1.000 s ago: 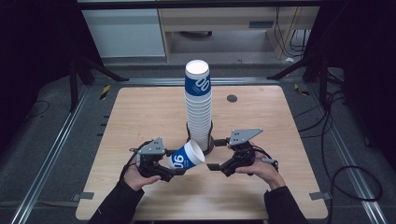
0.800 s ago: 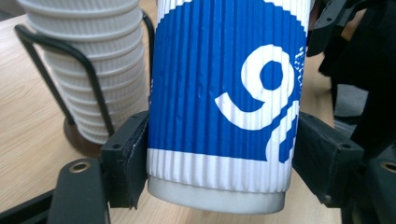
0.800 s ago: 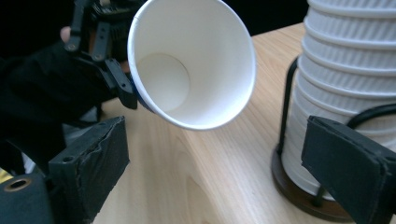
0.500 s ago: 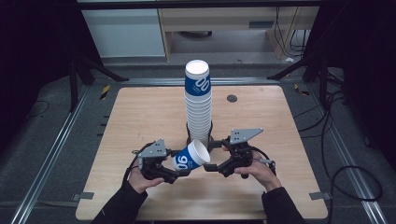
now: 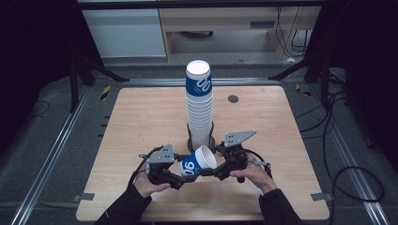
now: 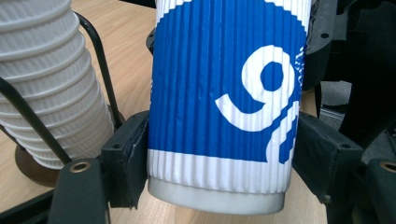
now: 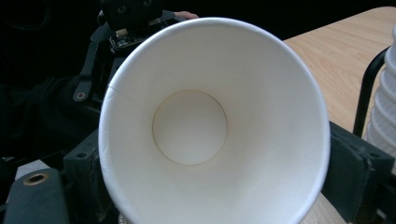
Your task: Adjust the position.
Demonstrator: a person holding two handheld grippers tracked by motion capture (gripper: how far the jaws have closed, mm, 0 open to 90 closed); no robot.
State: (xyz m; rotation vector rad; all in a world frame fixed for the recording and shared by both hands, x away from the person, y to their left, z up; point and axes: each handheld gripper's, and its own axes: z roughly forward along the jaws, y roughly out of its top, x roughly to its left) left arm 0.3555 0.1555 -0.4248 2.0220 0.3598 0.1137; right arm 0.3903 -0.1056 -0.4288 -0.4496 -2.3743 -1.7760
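A blue-and-white ribbed paper cup (image 5: 195, 164) (image 6: 224, 93) lies on its side in the air between both grippers, just in front of the stack. My left gripper (image 5: 180, 171) (image 6: 219, 163) is shut on its base end, a pad pressing each side. The cup's white open mouth (image 7: 191, 126) faces my right gripper (image 5: 213, 166) (image 7: 210, 177). Its jaws have just been closing, and their pads now touch the rim on both sides. A tall stack of matching cups (image 5: 199, 108) (image 6: 46, 84) (image 7: 385, 116) stands upright in a black wire holder (image 5: 190, 140) at the table's middle.
The wooden table (image 5: 141, 122) has bare surface left and right of the stack. A small dark round hole (image 5: 233, 99) sits at the back right. Metal frame rails (image 5: 56, 140) run along both sides. Cables trail on the floor (image 5: 347, 178) to the right.
The cup and both grippers have shifted slightly toward the front edge. The right gripper's jaws have drawn in around the cup's rim. The left gripper keeps its hold.
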